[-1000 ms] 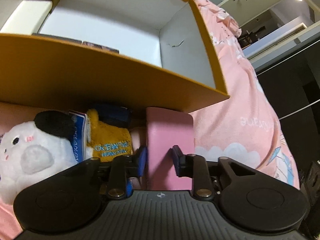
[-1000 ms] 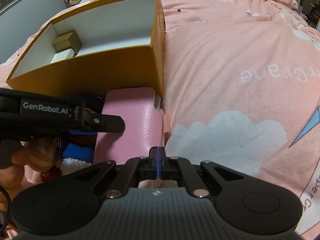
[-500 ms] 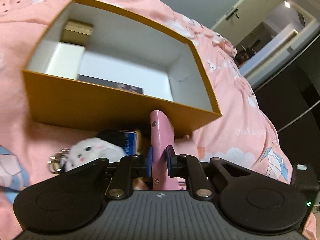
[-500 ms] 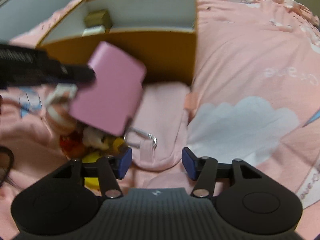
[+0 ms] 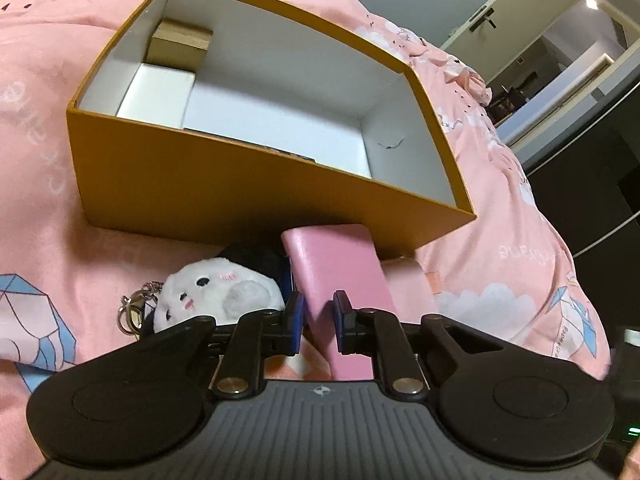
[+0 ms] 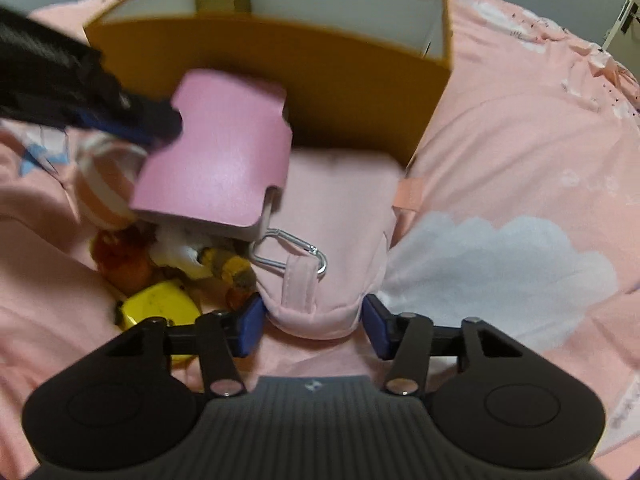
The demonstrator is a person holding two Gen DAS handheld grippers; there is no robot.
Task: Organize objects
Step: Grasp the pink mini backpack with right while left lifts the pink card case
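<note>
You're pinching the pink wallet [image 5: 338, 276] in your left gripper [image 5: 316, 322] before the orange box [image 5: 224, 184], your right gripper [image 6: 310, 326] gaping around the pink pouch [image 6: 340, 216].

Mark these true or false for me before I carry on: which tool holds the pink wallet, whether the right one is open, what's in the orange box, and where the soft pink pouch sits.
1. The left tool is shut on the pink wallet. True.
2. The right tool is shut on the pink pouch. False: it is open, with the near end of the pouch lying between its fingers.
3. The orange box already holds a small gold box and a white box. True.
4. The pink wallet lies inside the orange box. False: it is held in front of the box's near wall, outside it.
5. The white plush toy is in the box. False: it lies on the pink bedding in front of it.
</note>
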